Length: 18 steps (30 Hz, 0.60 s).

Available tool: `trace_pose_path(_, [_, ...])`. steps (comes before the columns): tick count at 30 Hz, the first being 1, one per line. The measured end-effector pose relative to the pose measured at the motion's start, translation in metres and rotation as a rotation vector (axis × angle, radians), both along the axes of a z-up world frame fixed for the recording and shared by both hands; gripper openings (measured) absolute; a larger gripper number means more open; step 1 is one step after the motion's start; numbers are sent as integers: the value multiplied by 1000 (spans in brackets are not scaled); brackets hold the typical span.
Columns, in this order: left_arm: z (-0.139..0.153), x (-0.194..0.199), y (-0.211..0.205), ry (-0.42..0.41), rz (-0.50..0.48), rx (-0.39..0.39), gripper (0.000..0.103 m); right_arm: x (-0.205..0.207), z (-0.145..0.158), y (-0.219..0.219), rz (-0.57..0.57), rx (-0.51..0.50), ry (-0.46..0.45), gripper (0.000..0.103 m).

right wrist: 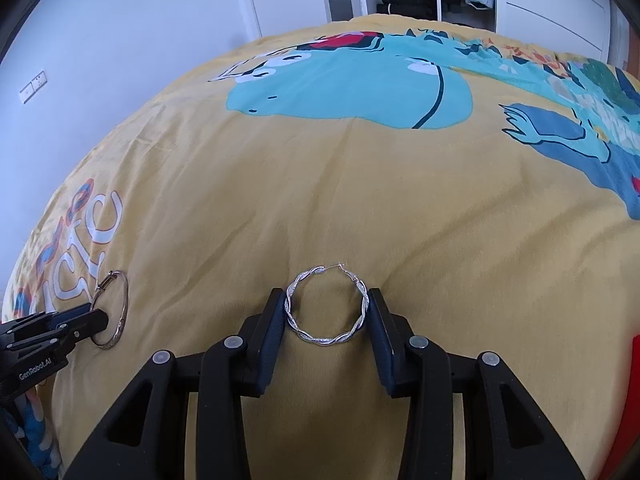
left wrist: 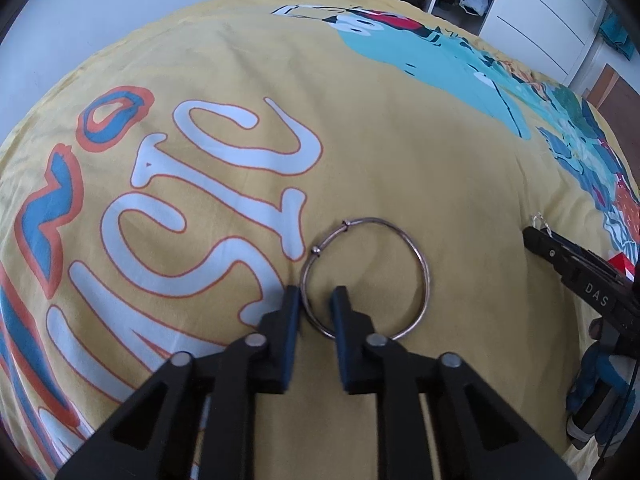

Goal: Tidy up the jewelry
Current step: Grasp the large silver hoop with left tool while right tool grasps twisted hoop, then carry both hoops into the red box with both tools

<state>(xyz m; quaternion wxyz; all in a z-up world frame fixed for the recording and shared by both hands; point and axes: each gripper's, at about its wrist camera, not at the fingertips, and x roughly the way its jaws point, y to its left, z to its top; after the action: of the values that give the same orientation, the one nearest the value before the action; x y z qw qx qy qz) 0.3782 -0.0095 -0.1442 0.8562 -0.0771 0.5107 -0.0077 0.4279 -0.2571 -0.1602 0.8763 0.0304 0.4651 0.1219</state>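
Observation:
A thin round metal bangle lies flat on the yellow printed bedspread. My left gripper is open, its two fingertips straddling the bangle's near-left rim, one outside and one inside the ring. The bangle also shows in the right wrist view with the left gripper at it. A silver twisted hoop earring lies on the bedspread. My right gripper is open, its fingers on either side of the hoop, touching or nearly touching its sides. The right gripper also shows in the left wrist view.
A red object sits at the right edge on the bed. A white wall is on the left. An open wardrobe with dark clothes and white drawers stands beyond the bed.

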Motion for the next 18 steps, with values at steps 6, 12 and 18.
trace_pose_path(6, [7, -10, 0, 11, 5, -16, 4, -18, 10, 1, 6, 6, 6, 40])
trace_pose_path(12, [23, -29, -5, 1, -5, -3, 4, -44, 24, -4, 1, 17, 3, 40])
trace_pose_path(18, [46, -50, -14, -21, -27, 30, 3, -81, 46, -10, -6, 34, -14, 40])
